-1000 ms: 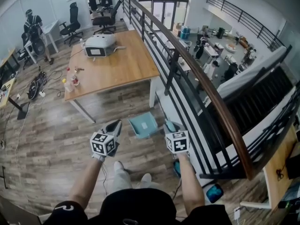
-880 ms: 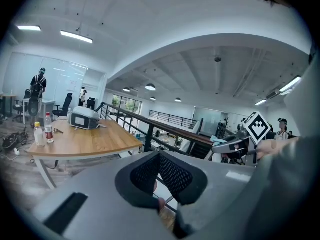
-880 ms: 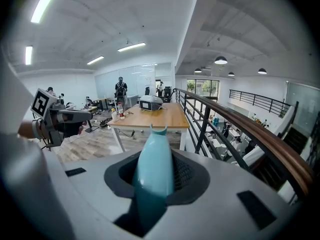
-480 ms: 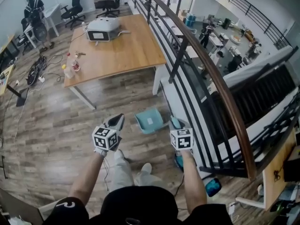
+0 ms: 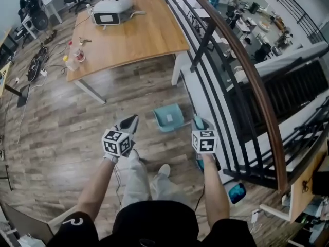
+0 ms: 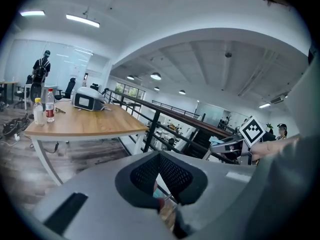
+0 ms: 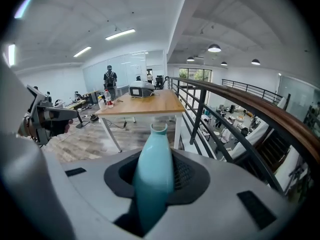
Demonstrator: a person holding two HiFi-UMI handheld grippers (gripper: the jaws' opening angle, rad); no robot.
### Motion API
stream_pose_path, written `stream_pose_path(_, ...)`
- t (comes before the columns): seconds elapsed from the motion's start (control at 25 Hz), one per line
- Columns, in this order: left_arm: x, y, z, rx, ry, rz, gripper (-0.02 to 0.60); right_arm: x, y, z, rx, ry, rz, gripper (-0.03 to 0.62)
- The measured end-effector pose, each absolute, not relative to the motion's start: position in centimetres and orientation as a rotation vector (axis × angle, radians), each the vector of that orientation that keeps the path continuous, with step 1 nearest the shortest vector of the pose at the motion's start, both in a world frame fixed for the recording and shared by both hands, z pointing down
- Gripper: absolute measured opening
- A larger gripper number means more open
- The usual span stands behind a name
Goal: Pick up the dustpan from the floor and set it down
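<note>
The teal dustpan (image 5: 168, 117) lies on the wood floor by the foot of the railing, between my two grippers and a little ahead of them. My right gripper (image 5: 199, 123) is just right of the dustpan. It is shut on a teal handle (image 7: 153, 171) that sticks out forward between its jaws. In the head view the handle's tip (image 5: 198, 121) shows beside the dustpan's right edge. My left gripper (image 5: 129, 123) hangs left of the dustpan, apart from it. Its jaws (image 6: 159, 156) stand shut with nothing held.
A wooden table (image 5: 133, 40) with a white machine (image 5: 112, 8) and bottles (image 5: 72, 62) stands ahead. A black railing with a wooden top rail (image 5: 241, 66) runs along the right. Cables (image 5: 35, 60) lie at far left. The person's shoes (image 5: 163, 171) are between the arms.
Both grippers have sunk toward the floor and come closer to the dustpan. The dustpan has stayed where it lay, and the right gripper keeps its hold on the teal handle.
</note>
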State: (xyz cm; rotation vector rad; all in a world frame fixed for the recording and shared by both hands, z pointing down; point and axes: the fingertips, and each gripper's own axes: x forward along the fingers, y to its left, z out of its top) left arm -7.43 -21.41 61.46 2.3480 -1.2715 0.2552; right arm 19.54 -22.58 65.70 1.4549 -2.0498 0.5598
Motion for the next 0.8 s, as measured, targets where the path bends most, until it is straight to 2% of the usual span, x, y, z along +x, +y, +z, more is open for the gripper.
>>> stream_pose_path(0.8,-1.5,-29.1,74.5,2.373,-1.037,0.345,-0.005,22.1,-27.8,83.3,1.554,-1.886,0.602,0.089)
